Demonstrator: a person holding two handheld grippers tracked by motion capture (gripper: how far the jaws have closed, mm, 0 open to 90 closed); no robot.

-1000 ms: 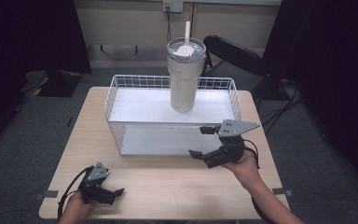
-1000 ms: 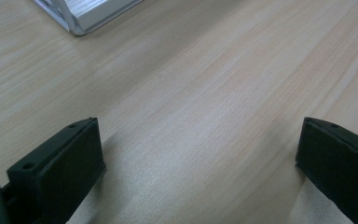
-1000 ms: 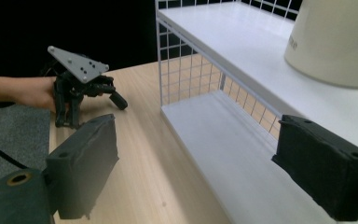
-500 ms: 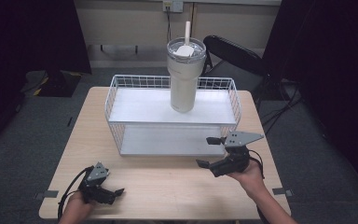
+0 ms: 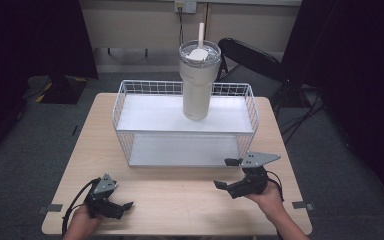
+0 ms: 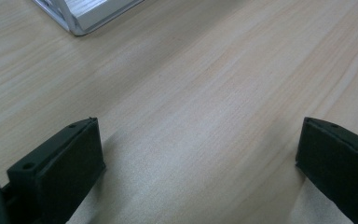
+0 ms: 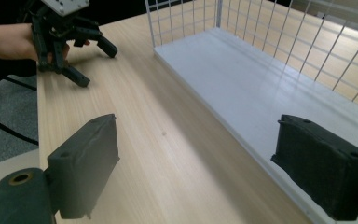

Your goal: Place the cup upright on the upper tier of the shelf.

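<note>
The table [image 5: 180, 200] carries a wire basket [image 5: 130, 130] in the frame's centre, its white floor steadying the tall cup [image 5: 198, 85] standing upright at its back edge. Lower right, the right gripper [image 5: 228, 174] hangs released just before the basket; lower left, the left gripper [image 5: 125, 206] rests spread and empty, well apart.

The left hand-held gripper [image 5: 126, 205] sits low at the near left, held in the person's left hand [image 5: 82, 220], with its jaws spread wide and nothing between them. The right hand-held gripper [image 5: 227, 174] is at the near right, held in the right hand [image 5: 265, 192]; it points left, jaws wide apart and empty. The two are well apart, and both forearms come in from the near edge.
</note>
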